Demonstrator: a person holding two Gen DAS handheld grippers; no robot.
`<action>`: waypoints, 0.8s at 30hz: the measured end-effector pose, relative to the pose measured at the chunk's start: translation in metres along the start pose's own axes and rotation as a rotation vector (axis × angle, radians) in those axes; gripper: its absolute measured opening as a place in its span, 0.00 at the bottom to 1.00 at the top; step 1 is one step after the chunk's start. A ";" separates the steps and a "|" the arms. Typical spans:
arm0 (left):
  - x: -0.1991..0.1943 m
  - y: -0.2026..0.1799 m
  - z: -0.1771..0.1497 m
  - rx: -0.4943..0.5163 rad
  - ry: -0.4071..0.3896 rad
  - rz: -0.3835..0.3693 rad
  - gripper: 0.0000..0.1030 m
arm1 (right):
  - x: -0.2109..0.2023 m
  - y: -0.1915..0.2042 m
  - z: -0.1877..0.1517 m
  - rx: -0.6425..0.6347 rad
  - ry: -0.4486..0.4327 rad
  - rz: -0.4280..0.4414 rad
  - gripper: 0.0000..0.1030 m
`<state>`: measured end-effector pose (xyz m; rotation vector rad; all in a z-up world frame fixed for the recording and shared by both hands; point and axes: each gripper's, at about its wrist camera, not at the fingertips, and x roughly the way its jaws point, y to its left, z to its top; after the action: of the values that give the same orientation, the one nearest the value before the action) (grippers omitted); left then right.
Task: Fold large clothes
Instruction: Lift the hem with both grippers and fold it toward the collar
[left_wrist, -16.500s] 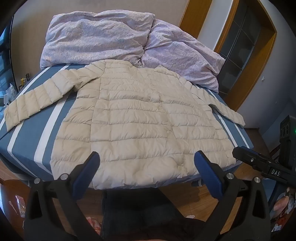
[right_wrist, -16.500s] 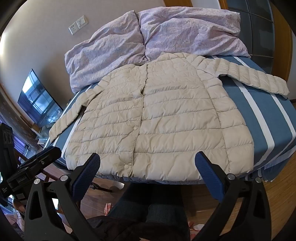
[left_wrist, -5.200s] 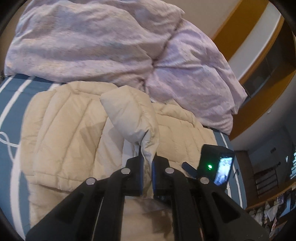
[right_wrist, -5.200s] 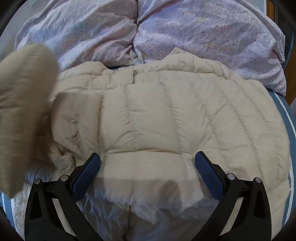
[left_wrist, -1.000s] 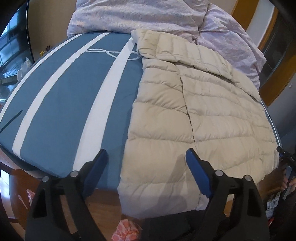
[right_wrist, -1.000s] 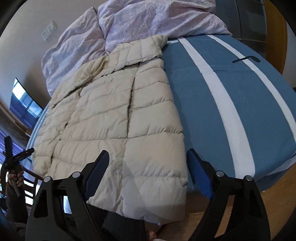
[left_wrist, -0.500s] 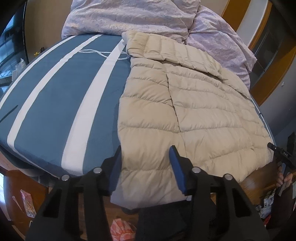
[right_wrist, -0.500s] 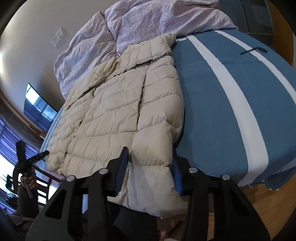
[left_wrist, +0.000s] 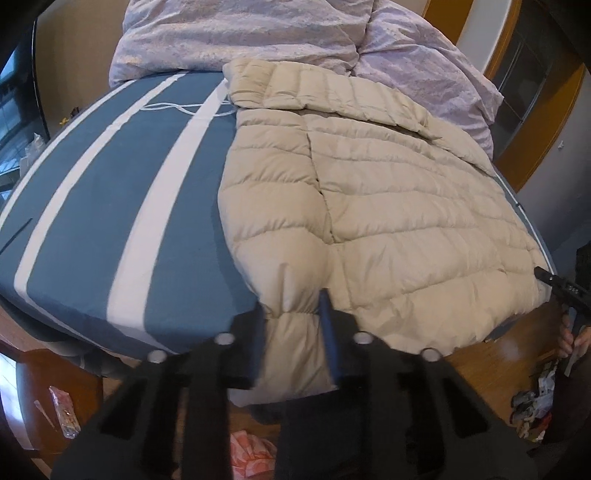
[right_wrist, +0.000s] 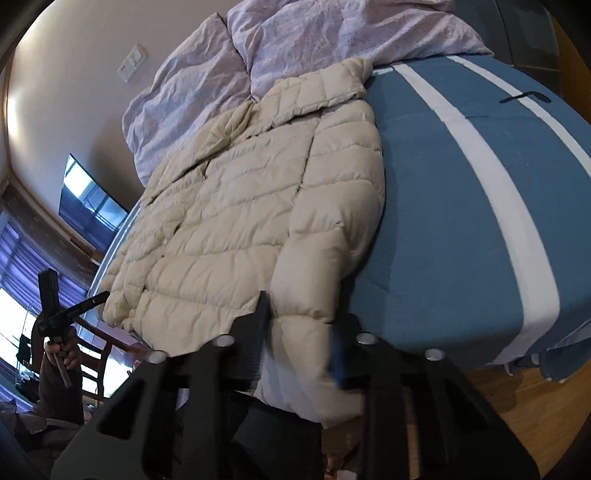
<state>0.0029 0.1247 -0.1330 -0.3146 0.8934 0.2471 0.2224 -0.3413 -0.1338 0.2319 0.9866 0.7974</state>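
A: What is seen of the garment and its material?

B: A beige quilted puffer jacket (left_wrist: 388, 206) is laid flat on the bed, near the foot edge, with its hem hanging a little over that edge. The fabric is smooth and slightly shiny, stitched in horizontal padded channels. The sleeves are folded in over the body, so the outline is roughly rectangular.

A: How are the grippers placed?

B: The left gripper (left_wrist: 291, 314) is set at the hem corner toward the striped side in the left wrist view. Its jaws are closing, now narrow, and the puffy hem is pinched between the blue pads. The right gripper (right_wrist: 299, 321) is set at the other hem corner; its jaws are closing as well, and the bunched hem is squeezed between them.

A: And the surface and the room?

B: The jacket is carried by a blue bedsheet with white stripes (right_wrist: 461, 206), smooth and tight over the mattress. At the head edge, crumpled lilac patterned bedding (left_wrist: 258, 33) is piled, touching the collar. A wooden floor (right_wrist: 524, 398) is visible below the foot edge, a plain beige wall (right_wrist: 92, 37) with a white switch plate (right_wrist: 132, 63) behind, and a dark flat screen (right_wrist: 90, 206) lower on that wall.
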 end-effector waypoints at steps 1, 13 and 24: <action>-0.001 -0.001 0.001 0.002 -0.001 0.000 0.19 | -0.001 -0.002 0.001 0.008 -0.004 0.005 0.17; -0.046 -0.008 0.043 0.026 -0.163 0.027 0.07 | -0.035 0.018 0.048 -0.013 -0.184 0.020 0.11; -0.037 -0.014 0.136 0.010 -0.283 0.133 0.07 | -0.003 0.039 0.148 -0.021 -0.304 -0.132 0.10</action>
<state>0.0836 0.1591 -0.0216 -0.2044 0.6359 0.3993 0.3229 -0.2912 -0.0304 0.2585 0.6984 0.6299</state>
